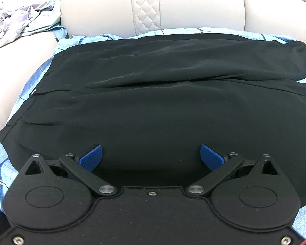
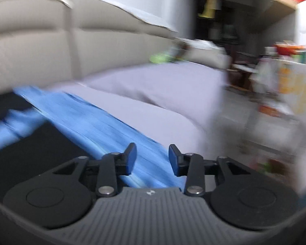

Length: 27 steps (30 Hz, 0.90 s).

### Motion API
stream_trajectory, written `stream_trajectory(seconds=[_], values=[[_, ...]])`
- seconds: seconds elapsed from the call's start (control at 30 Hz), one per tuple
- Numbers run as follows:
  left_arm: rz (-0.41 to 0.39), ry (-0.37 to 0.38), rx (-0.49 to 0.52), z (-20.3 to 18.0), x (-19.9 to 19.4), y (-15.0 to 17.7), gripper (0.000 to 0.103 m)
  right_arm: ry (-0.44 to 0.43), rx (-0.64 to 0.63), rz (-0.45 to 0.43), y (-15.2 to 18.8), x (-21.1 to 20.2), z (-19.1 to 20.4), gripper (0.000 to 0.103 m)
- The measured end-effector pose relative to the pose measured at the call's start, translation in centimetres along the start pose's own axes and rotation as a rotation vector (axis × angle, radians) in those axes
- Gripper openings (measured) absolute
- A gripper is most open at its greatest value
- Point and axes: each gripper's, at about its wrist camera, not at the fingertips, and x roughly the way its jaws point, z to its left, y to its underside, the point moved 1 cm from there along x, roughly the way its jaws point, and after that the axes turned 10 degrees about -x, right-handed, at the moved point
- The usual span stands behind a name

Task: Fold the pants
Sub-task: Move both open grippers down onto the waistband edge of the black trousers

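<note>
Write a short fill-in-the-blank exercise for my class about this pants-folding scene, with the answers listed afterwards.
1. The pants are ____ in colour.
2. The pants lie on a ____ patterned sheet.
3. The left gripper has its jaws ____, with nothing held.
4. The right gripper hovers over the sheet, holding ____.

Answers: black; blue; open; nothing

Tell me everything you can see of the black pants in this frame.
The black pants lie flat on a blue patterned sheet across a pale sofa, in a smooth, thin-looking fabric with shallow wrinkles. A long seam or fold line runs across the middle; a small white tag shows at the left edge. The left gripper hovers open over the near edge, fingers not pinching the cloth.
</note>
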Motion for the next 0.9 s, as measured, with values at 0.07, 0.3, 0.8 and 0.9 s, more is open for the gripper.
stream_trajectory(seconds=[0.07,0.3,0.8,0.9], values=[[-0.012,-0.011,0.019,-0.3,0.0,-0.2,0.103,-0.203,-0.045,0.008,-1.8,1.1,1.7,0.075],[-0.058,-0.058,0.085,-1.6,0.9,-1.9,0.103,-0.409,-0.241,0.125,-4.5,8.5,9.3,0.088],[-0.039,-0.061,0.042,-1.4,2.8,-4.6,0.103,-0.155,-0.091,0.103,-5.5,11.9,8.1,0.017],[-0.047,-0.051,0.048,-0.5,2.6,-6.1,0.103,-0.166,-0.060,0.106,-6.4,11.6,7.1,0.035]])
